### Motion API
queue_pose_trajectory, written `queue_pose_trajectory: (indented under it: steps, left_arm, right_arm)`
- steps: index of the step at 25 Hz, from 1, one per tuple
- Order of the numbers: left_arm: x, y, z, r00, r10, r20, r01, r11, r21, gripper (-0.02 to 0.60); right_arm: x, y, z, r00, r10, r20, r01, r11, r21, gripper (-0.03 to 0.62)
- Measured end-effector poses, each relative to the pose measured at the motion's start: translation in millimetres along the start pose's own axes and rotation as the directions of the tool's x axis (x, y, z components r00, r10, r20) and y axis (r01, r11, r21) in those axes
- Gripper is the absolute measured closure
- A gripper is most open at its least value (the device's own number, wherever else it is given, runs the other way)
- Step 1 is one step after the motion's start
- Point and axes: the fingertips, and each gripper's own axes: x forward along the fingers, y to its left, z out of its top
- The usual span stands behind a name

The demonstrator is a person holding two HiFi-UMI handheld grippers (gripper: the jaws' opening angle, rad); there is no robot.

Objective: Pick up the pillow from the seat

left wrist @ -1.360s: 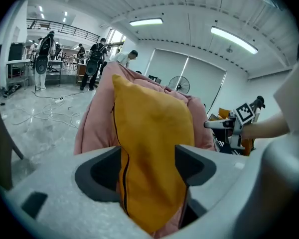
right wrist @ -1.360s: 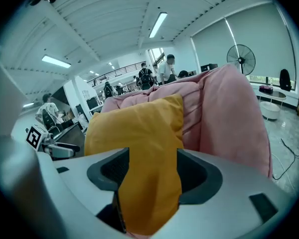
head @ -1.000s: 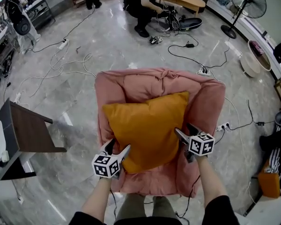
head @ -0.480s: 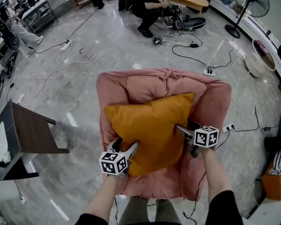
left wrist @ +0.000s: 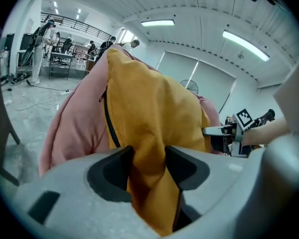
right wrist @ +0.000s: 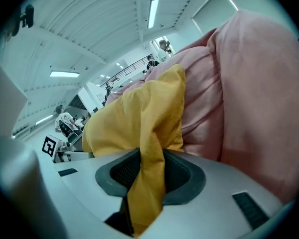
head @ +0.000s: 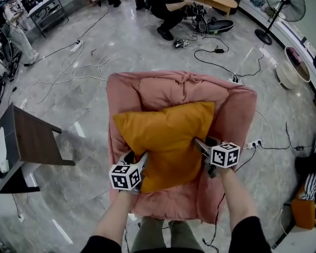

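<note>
An orange pillow [head: 166, 136] lies tilted on the seat of a pink armchair [head: 234, 115]. My left gripper [head: 137, 160] is at the pillow's near left corner, and its jaws are closing with a fold of orange fabric [left wrist: 149, 108] pinched between the pads. At the pillow's right edge my right gripper [head: 201, 144] is also closing, its pads pressing on a fold of the fabric [right wrist: 134, 118]. In the left gripper view [left wrist: 148, 164] the right gripper [left wrist: 229, 133] shows across the pillow. The right gripper view [right wrist: 149, 172] shows the pink armrest [right wrist: 254, 98] close beside the jaws.
A dark wooden side table [head: 31, 146] stands left of the armchair. Cables [head: 68, 73] and a power strip [head: 252, 143] lie on the grey marble floor. A person [head: 168, 4] crouches at the back, and a standing fan [head: 282, 4] is at the far right.
Both grippers have gone from wide open beside the pillow to pinching its edges. The armchair sits slightly higher in the head view.
</note>
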Motion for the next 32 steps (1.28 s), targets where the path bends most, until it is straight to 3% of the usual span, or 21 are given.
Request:
queue_pose_trajectory:
  steps: [6, 18, 25, 32]
  left_arm:
    - [-24.3, -16.2, -16.4, 0.999, 0.048, 0.009, -0.048, 0.999, -0.016, 0.417]
    - [-83.5, -53.5, -60.6, 0.988, 0.135, 0.077, -0.131, 0.990, -0.054, 0.453]
    - [-105.8, -63.1, -79.0, 0.990, 0.129, 0.059, -0.125, 0.990, -0.071, 0.466]
    - [-135.3, -72.3, -86.4, 0.995, 0.097, 0.001, -0.097, 0.994, -0.039, 0.484]
  right_arm:
    - [-28.4, 17.7, -16.1, 1.000, -0.012, 0.010, 0.012, 0.999, -0.041, 0.505]
    - [-88.5, 50.5, -57.2, 0.999, 0.031, 0.029, -0.028, 0.992, -0.121, 0.530]
    - [-113.7, 68.0, -75.5, 0.999, -0.001, 0.047, 0.006, 0.994, -0.111, 0.534]
    - [-140.7, 94.8, -84.0, 0.995, -0.050, 0.090, 0.059, 0.994, -0.093, 0.542]
